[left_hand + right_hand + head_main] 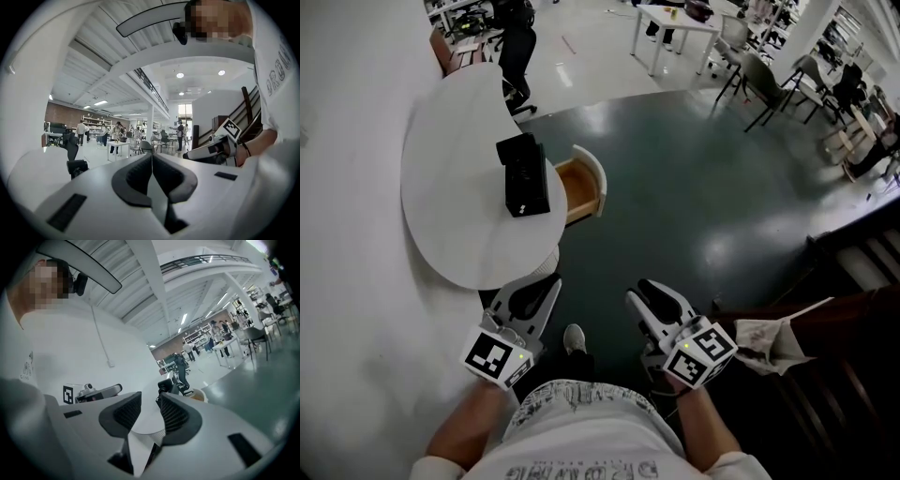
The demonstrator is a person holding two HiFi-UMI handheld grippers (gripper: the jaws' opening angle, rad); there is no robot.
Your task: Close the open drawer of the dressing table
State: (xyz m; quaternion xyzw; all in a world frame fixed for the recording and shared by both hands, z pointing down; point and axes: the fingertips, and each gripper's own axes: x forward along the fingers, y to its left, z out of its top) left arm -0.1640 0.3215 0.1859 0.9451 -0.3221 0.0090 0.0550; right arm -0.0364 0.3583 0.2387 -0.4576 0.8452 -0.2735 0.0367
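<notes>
The white round dressing table [441,206] stands at the left of the head view with a black box [523,175] on top. Its drawer [581,186] is pulled out to the right, showing a wooden inside and a curved white front. Both grippers are held low near my body, well short of the drawer. My left gripper [549,286] [152,157] is shut on nothing, close to the table's near edge. My right gripper [639,294] [150,401] is open by a narrow gap with nothing in it. The right gripper view looks toward the drawer [201,395] and the box [168,385].
Dark green floor [694,187] spreads to the right of the drawer. A wooden staircase [853,281] and a pale cloth [773,339] lie at the right. White tables [675,28] and chairs [759,80] stand farther back, a black office chair [517,47] behind the table. My shoe [574,337] shows between the grippers.
</notes>
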